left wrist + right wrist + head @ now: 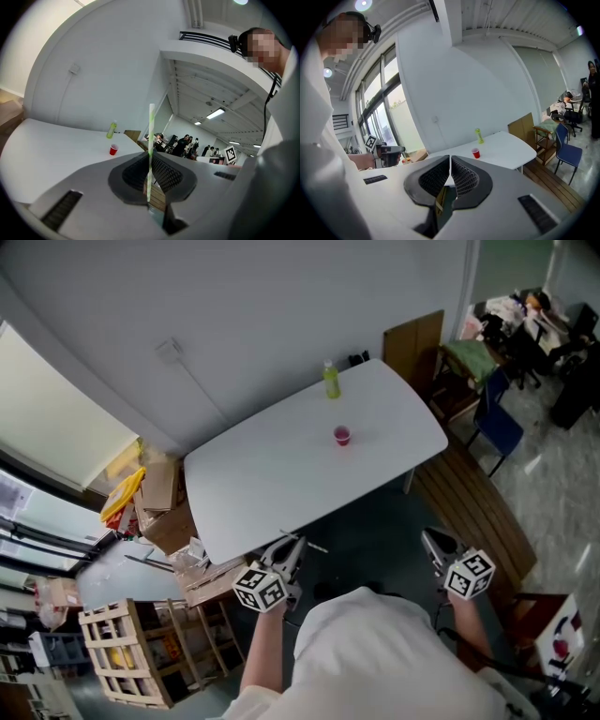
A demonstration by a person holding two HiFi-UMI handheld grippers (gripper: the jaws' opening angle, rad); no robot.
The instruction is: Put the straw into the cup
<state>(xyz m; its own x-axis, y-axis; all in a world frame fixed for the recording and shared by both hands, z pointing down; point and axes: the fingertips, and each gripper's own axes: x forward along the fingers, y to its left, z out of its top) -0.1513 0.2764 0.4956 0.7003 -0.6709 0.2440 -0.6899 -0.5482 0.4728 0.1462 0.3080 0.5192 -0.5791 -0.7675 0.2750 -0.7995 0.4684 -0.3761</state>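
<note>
A small red cup (342, 435) stands on the white table (253, 484), right of its middle; it also shows in the left gripper view as the cup (114, 149) and in the right gripper view as the cup (476, 153). My left gripper (292, 546) hovers just off the table's near edge, shut on a green-and-white striped straw (151, 140) that stands upright between the jaws. In the head view the straw (315, 545) pokes out sideways. My right gripper (430, 537) is held off the table's near right side, and its jaws (450, 171) are shut with nothing between them.
A green bottle (331, 381) stands at the table's far edge behind the cup. Cardboard boxes (159, 493) and a wooden crate (127, 662) crowd the floor at left. A wooden bench (478, 507) and a blue chair (497, 423) stand to the right.
</note>
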